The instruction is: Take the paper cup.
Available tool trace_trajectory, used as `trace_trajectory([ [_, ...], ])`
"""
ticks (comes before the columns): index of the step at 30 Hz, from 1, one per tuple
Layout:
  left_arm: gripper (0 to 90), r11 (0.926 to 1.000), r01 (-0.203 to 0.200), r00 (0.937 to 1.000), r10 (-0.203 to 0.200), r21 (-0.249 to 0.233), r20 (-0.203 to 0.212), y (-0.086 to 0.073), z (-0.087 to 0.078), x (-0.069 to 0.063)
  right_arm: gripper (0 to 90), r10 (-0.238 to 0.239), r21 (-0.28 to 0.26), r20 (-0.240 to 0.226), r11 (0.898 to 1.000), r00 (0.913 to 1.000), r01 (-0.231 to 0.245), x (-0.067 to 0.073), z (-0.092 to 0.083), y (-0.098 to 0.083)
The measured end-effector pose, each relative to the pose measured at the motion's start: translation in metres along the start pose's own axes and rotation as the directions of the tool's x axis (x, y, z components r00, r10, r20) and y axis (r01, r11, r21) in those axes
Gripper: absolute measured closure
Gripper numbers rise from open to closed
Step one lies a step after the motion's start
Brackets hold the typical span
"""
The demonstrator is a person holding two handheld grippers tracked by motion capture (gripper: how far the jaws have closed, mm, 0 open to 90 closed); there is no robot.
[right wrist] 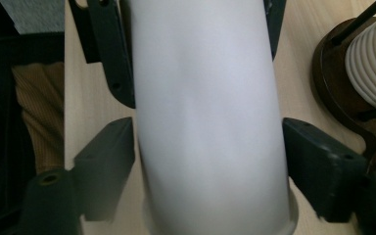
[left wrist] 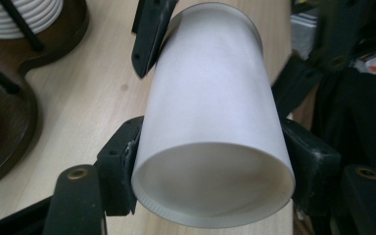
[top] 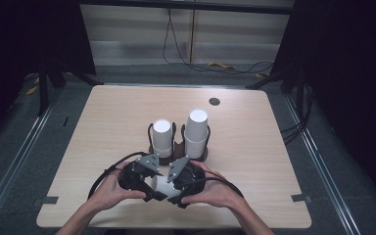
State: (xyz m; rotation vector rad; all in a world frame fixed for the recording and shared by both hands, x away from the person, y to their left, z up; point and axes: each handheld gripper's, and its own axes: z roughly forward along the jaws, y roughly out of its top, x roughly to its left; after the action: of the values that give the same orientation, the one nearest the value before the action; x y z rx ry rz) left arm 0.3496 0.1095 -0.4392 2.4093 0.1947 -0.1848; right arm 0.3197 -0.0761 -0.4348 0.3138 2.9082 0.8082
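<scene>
Both hands are meeting near the table's (top: 103, 127) six o'clock edge, the left gripper (top: 152, 188) and right gripper (top: 174, 190) each clamping opposite ends of one white cup (top: 159, 183) lying sideways between them.

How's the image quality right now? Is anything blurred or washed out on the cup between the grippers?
High view: table evenly lit, surroundings dark, held cup small but sharp. Left gripper view: cup in focus, soft shading inside its mouth, no glare. Right gripper view: cup close, soft and featureless; the fingers beside it look slightly blurred.
</scene>
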Motion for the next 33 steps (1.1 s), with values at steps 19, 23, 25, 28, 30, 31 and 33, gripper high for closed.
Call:
trace_trajectory([
  [19,33.4,0.9952,0.032,0.9983,-0.036,-0.092,-0.045,-0.013,-0.011,0.004,13.8,0.129,-0.109,0.016,0.986,0.9916,-0.126,-0.014,-0.023,-0.027],
  [23,33.3,0.9933,0.032,0.9975,-0.038,-0.111,-0.059,-0.016,-0.012,0.005,13.7,0.155,-0.132,0.014,0.98,0.9878,-0.152,-0.014,-0.026,-0.035],
  [25,33.3,0.9914,0.03,0.9974,-0.038,-0.127,-0.062,-0.018,-0.013,0.005,13.7,0.17,-0.145,0.019,0.976,0.9853,-0.165,-0.013,-0.028,-0.042],
  [28,33.2,0.9888,0.028,0.9979,-0.036,-0.147,-0.053,-0.019,-0.013,0.005,13.8,0.182,-0.156,0.024,0.972,0.983,-0.176,-0.014,-0.029,-0.045],
  [30,33.2,0.9828,0.023,0.9981,-0.033,-0.183,-0.051,-0.02,-0.011,0.003,13.9,0.193,-0.171,0.022,0.968,0.981,-0.186,-0.015,-0.028,-0.049],
  [31,33.3,0.9821,0.01,0.9983,-0.021,-0.188,-0.055,-0.021,-0.009,0.001,14.0,0.2,-0.194,0.02,0.962,0.9795,-0.193,-0.014,-0.028,-0.053],
  [33,33.2,0.9744,0.013,0.9976,-0.028,-0.225,-0.063,-0.023,-0.009,0.0,14.0,0.204,-0.211,0.022,0.958,0.9787,-0.195,-0.012,-0.028,-0.055],
])
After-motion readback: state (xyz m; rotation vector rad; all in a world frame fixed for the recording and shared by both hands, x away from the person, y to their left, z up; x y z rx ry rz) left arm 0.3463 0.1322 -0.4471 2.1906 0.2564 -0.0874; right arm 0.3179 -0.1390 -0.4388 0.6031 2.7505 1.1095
